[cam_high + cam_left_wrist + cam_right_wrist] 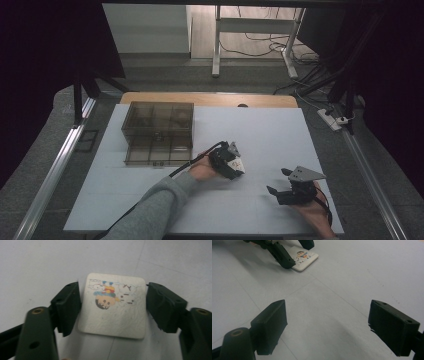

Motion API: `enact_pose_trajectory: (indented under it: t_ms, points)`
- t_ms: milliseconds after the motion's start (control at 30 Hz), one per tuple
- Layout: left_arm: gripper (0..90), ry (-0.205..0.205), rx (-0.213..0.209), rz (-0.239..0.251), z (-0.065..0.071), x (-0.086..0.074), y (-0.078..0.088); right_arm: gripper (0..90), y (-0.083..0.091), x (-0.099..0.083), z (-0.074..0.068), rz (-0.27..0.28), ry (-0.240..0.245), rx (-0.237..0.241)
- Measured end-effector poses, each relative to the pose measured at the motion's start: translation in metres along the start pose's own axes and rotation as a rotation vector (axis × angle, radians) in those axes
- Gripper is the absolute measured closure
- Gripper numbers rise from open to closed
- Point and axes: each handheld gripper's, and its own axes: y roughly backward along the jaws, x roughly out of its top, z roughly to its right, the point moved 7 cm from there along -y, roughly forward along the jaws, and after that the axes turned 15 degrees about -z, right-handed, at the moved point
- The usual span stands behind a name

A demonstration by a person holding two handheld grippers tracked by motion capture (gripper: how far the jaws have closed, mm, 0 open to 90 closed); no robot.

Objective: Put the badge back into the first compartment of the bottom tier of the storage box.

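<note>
Your white table (260,135) carries a smoky compartment box (158,131) at the far left. Your left gripper (235,162) clenches the small cartoon card (113,305) lying flat mid-table; lifting comes next, probably. Your right gripper (327,322) hangs released. Its view shows the card's thickness (303,258); the left's, the drawing.

Grey floor (165,75), white frame (252,25), perhaps cables (250,50).

White tile (112,312), cartoon print; black gripper (112,305); smoky-brown box (158,131).
</note>
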Motion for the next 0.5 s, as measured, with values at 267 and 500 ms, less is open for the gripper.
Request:
enact_pose_trajectory:
  t_ms: [267, 500]
  points:
    - [33.4, -0.019, -0.007, 0.008, -0.0009, -0.0002, 0.0001, 15.5, 0.0006, -0.0002, 0.0000, -0.001, 0.001, -0.002]
    - [33.3, 0.035, -0.051, 0.078, -0.0072, 0.0033, 0.0092, 15.5, 0.0011, -0.0003, 0.0003, -0.001, 0.003, -0.004]
